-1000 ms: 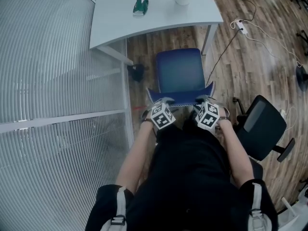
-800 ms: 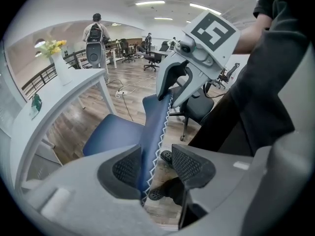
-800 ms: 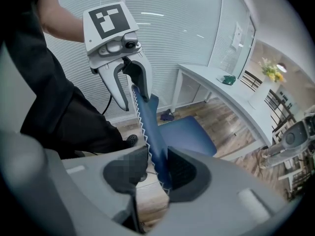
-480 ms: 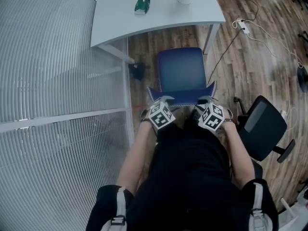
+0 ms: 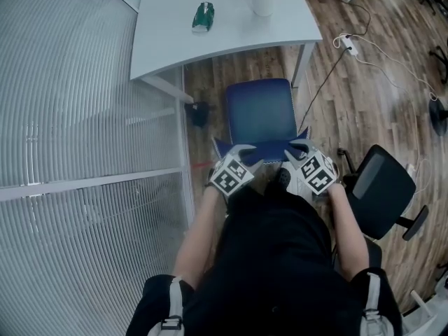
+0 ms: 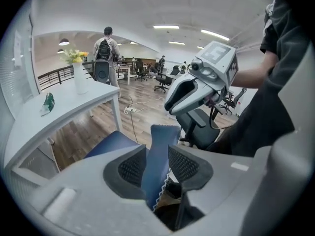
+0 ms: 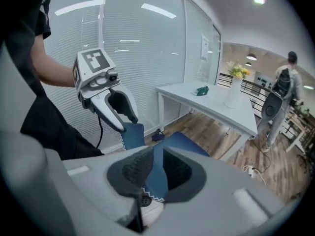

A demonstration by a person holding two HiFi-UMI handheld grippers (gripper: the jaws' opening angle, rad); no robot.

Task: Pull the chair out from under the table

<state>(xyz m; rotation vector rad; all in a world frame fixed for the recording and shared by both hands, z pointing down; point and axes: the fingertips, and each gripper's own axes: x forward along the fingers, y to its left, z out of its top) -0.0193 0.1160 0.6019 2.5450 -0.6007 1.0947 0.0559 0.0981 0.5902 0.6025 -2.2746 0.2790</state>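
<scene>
as their jaws have just been closing, left gripper (image 5: 245,152) and right gripper (image 5: 297,149) clench the chair (image 5: 260,110).

We can read no words, brands or numbers anywhere; the left gripper (image 5: 243,150) and right gripper (image 5: 299,147) bear only black-and-white square patterns.

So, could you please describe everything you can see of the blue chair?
The blue chair has a padded, fabric-looking seat and a thin backrest with a zigzag edge. It stands upright on the wood floor, its seat just clear of the white table. The left gripper and right gripper each pinch a top backrest corner; their jaws have just been closing.
</scene>
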